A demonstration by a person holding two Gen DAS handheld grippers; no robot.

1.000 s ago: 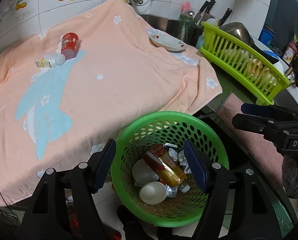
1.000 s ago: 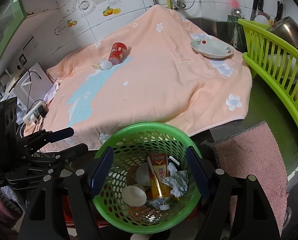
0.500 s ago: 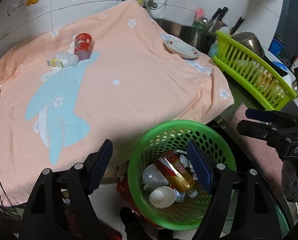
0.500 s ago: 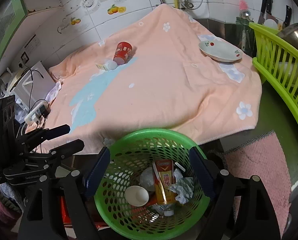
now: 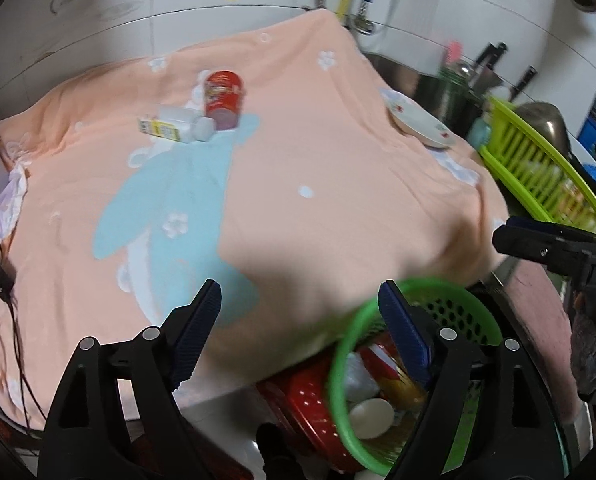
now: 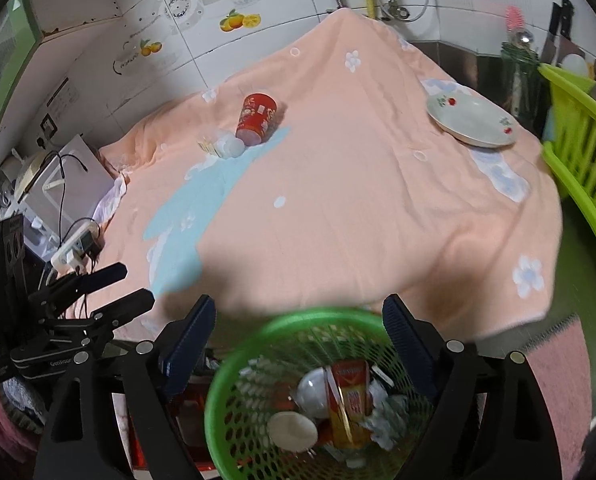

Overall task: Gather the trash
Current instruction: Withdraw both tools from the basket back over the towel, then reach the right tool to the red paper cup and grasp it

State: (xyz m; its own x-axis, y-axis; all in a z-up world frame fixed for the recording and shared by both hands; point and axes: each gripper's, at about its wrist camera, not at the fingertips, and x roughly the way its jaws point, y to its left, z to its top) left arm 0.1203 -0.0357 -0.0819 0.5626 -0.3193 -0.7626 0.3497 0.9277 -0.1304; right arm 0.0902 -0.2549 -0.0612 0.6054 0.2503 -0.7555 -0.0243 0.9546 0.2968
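A red paper cup (image 5: 223, 98) (image 6: 257, 117) lies on its side on the peach towel, with a small white bottle (image 5: 178, 129) (image 6: 226, 145) touching it on the left. A green perforated basket (image 6: 234, 392) (image 5: 340, 360) stands below the counter's front edge and holds a yellow-red bottle (image 6: 348, 398), white cups and crumpled paper. My left gripper (image 5: 300, 332) is open and empty above the towel's front edge. My right gripper (image 6: 298, 340) is open and empty over the basket's far rim. Each gripper shows in the other's view.
A white plate (image 6: 470, 122) (image 5: 420, 122) sits on the towel at the right. A lime dish rack (image 5: 538, 172) (image 6: 578, 136) stands further right, with knives behind. A power strip with cables (image 6: 76, 244) lies at the left. A pink mat (image 6: 558, 368) lies right of the basket. A red basket (image 5: 306, 396) sits under the green one.
Both grippers have moved up and forward toward the towel; the basket has slid down and right in the left view. Both stay open and empty.
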